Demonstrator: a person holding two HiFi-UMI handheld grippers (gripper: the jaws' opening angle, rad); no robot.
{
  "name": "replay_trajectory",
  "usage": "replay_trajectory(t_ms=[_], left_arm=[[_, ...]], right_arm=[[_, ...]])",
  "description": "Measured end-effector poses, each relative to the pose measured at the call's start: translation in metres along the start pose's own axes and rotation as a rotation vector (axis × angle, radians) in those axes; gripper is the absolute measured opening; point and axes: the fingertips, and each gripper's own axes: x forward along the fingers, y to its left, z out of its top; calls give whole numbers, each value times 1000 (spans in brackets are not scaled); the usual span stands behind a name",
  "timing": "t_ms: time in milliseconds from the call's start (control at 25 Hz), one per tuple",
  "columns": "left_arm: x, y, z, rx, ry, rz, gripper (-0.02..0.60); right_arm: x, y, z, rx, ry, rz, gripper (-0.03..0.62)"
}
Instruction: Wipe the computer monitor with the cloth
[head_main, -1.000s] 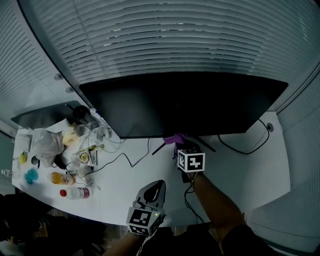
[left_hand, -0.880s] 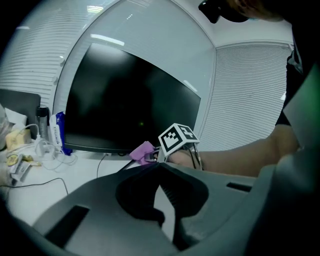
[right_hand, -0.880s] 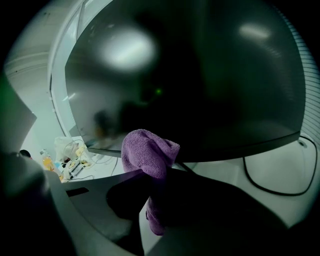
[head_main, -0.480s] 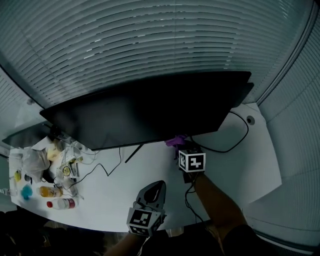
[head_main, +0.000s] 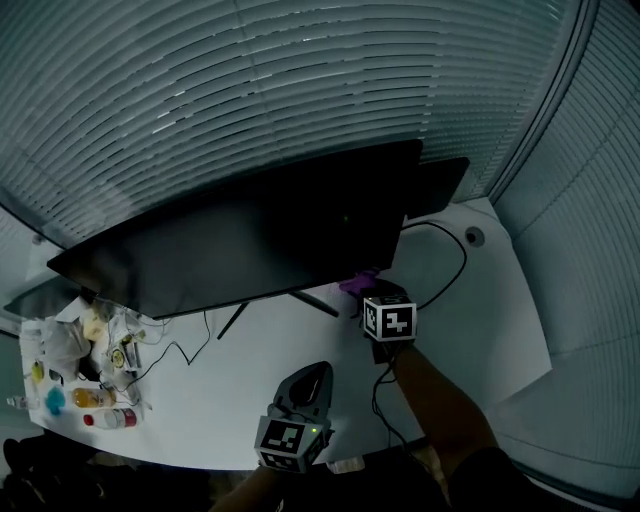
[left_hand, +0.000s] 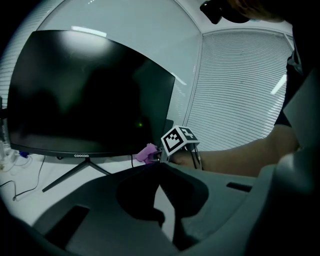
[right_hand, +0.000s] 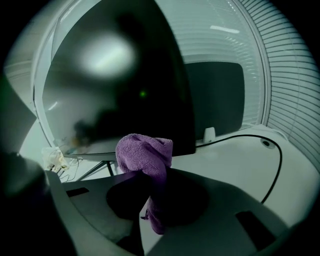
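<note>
Cloth (right_hand: 145, 150) clamped in right gripper (right_hand: 149, 174) near monitor (head_main: 250, 240) edge; left gripper (left_hand: 160, 166) jaws together.

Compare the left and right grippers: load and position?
Load: the right gripper is clamped on the purple cloth; the left gripper is shut on nothing. Position: the right gripper sits close to the monitor; the left gripper hangs back, nearer the person. Both point toward the monitor.

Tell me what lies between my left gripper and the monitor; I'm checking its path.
Mostly bare white desk; only the stand legs of the monitor cross it, as the head view shows.
</note>
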Motion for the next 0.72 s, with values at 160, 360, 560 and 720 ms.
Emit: replay_trajectory(t_ms=[160,360,560,720], left_arm=[[15,-20,1,5,4,1,6],[28,-40,8,6,7,17,6],[26,-52,4,37,23,14,6],[23,-51,0,34,10,34,6]], right_arm=[[-8,-31,4,5,-1,-8,80],[-15,-57,10,13,-1,-8,80],[-22,-70,12,28,-26,-14,80],[-23,-74,12,35,-45,-12,80]])
